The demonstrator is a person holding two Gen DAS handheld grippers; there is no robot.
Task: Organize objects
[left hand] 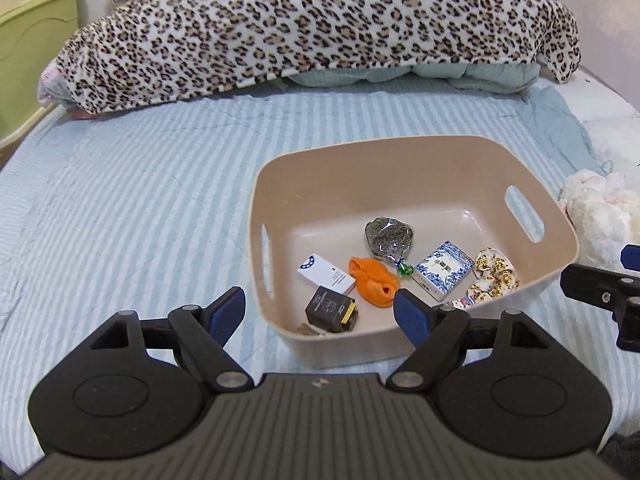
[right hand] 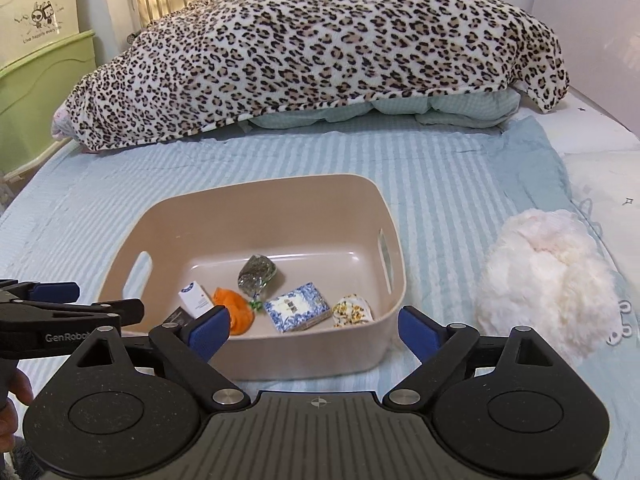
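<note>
A beige plastic bin (left hand: 440, 152) (right hand: 280, 188) with handle slots sits on the striped bed. Inside lie a white card box (left hand: 326, 274) (right hand: 195, 295), a black box (left hand: 330, 307), an orange cloth (left hand: 372, 280) (right hand: 234, 308), a clear bag of dried green herbs (left hand: 388, 238) (right hand: 256, 271), a blue-and-white patterned box (left hand: 442, 270) (right hand: 298, 306) and a floral scrunchie (left hand: 494, 276) (right hand: 352, 310). My left gripper (left hand: 320, 316) is open and empty over the bin's near left corner. My right gripper (right hand: 314, 332) is open and empty at the bin's near wall.
A fluffy white plush (right hand: 548, 284) (left hand: 600, 212) lies on the bed right of the bin. A leopard-print blanket (left hand: 320, 20) (right hand: 320, 48) over green bedding fills the back. Green and cream drawers (right hand: 36, 80) stand at the left. The other gripper shows at each view's edge.
</note>
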